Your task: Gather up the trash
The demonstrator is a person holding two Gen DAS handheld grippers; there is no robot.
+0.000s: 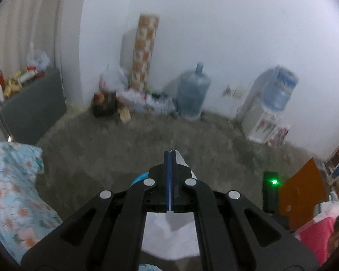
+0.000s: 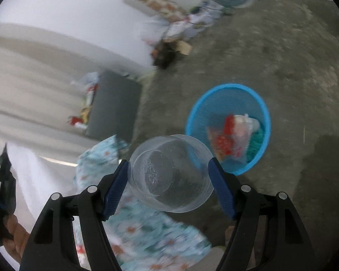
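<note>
Between the blue pads of your right gripper [image 2: 169,176] sits a clear round plastic cup [image 2: 170,172], empty and clamped by its sides, just short of the blue mesh waste basket [image 2: 228,91] holding red-and-white wrappers [image 2: 231,135], while your left gripper [image 1: 170,158] pinches white paper [image 1: 169,237].

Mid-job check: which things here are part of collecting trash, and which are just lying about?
Job:
- clear plastic cup held in right gripper
- white sheet pinched in left gripper
- blue mesh bin

Lying about:
- blue water jug
- white water dispenser
- floral cloth
</note>
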